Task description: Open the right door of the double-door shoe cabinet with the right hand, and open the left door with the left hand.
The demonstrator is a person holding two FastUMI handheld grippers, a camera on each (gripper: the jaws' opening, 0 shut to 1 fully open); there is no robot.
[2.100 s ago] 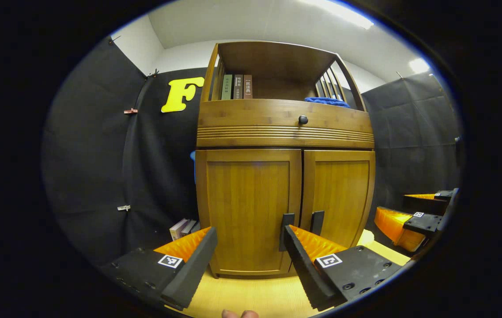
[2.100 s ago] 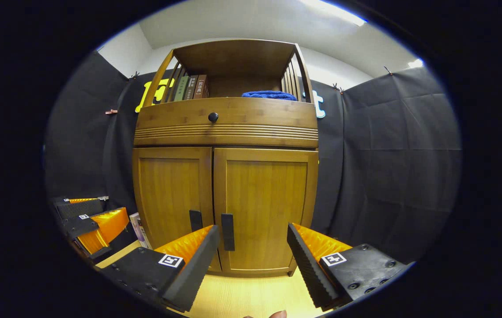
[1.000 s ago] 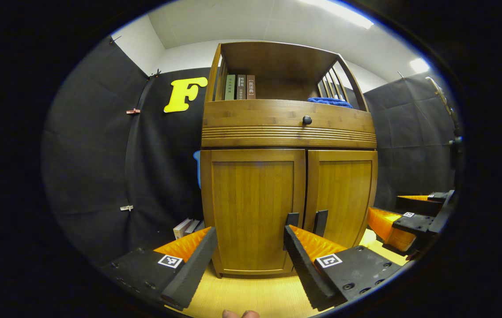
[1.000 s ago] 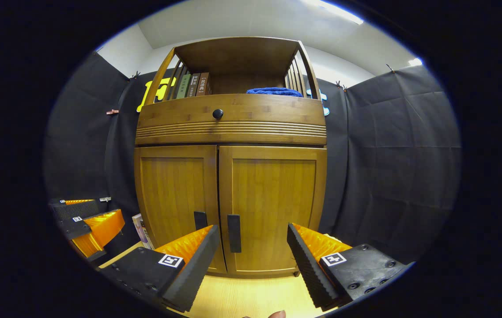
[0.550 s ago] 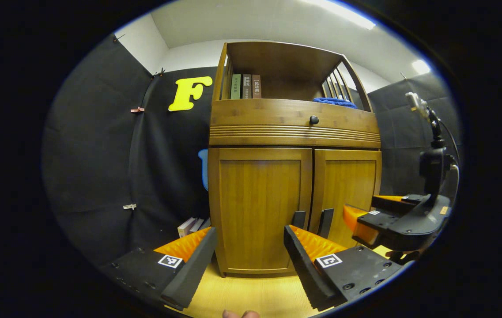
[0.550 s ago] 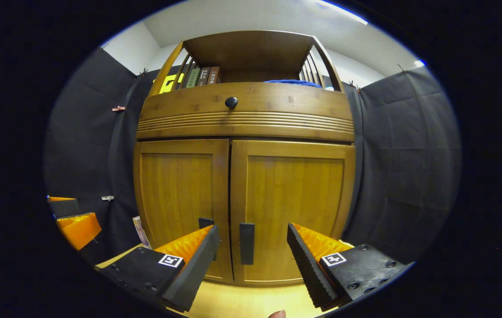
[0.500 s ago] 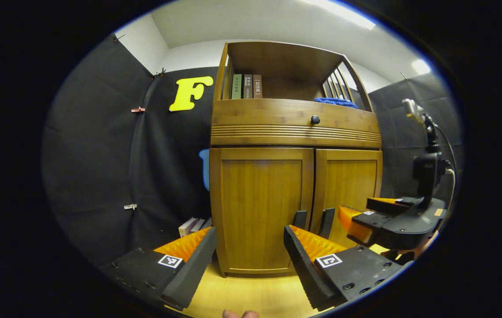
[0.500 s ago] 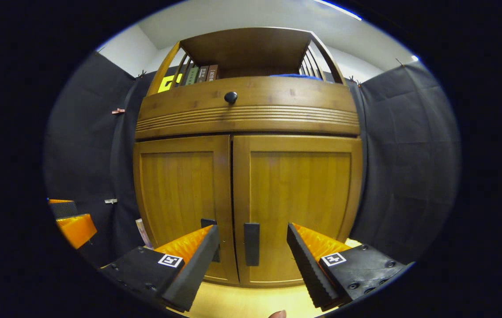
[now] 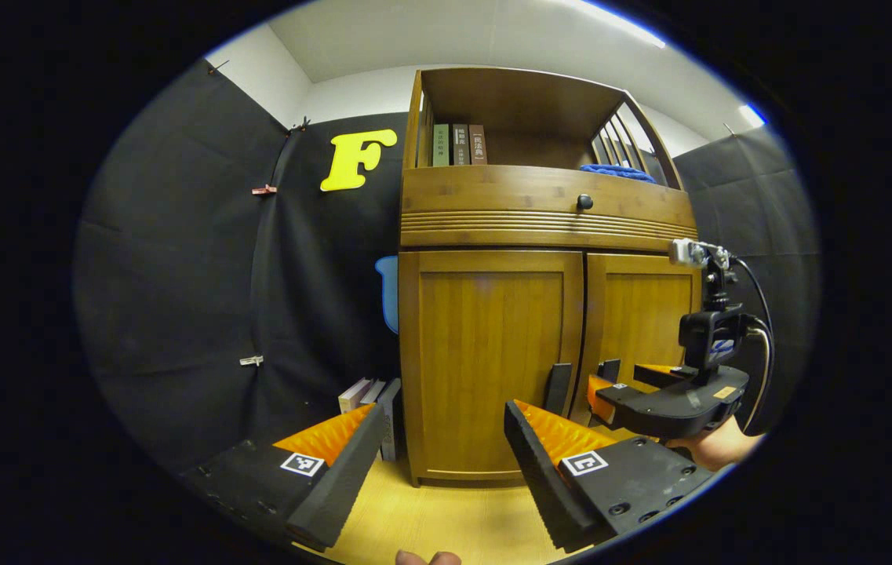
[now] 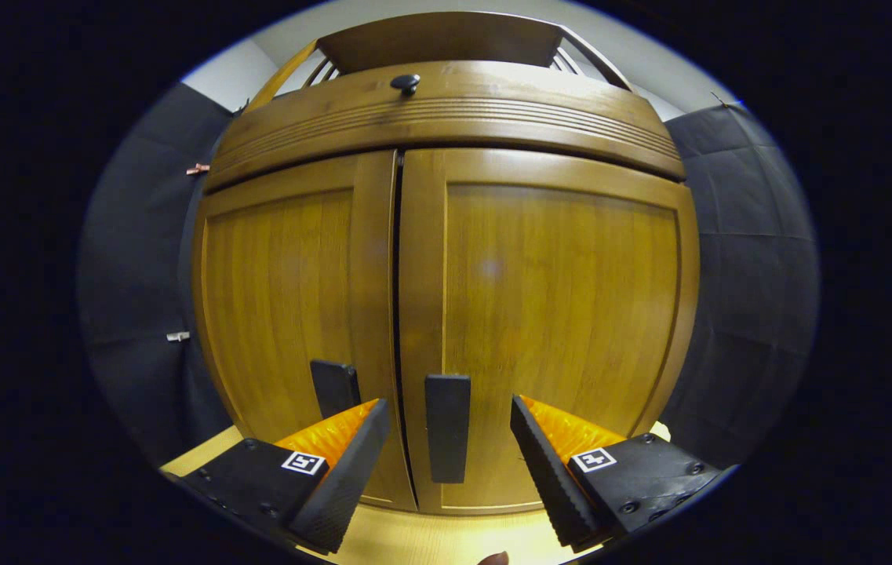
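Shoe cabinet (image 10: 446, 259) doors both closed, the wooden double-door unit standing on the pale floor (image 9: 430, 518) against the booth's black cloth wall, books (image 9: 457, 144) and a blue cloth (image 9: 617, 171) on its open top shelf. Right gripper (image 10: 449, 428), spread wide and holding nothing, is lined up so that the right door's dark vertical handle (image 10: 447, 438) sits between its fingers without touching either (a placement that, by the look of it, readies a squeeze and an outward pull). Left gripper (image 9: 446, 428), equally wide and empty, hangs well back from the left door (image 9: 493, 361), apparently waiting its turn; from its view the right gripper (image 9: 610, 380) appears near the two handles, a hand (image 9: 716, 449) beneath it. Neither door opened yet
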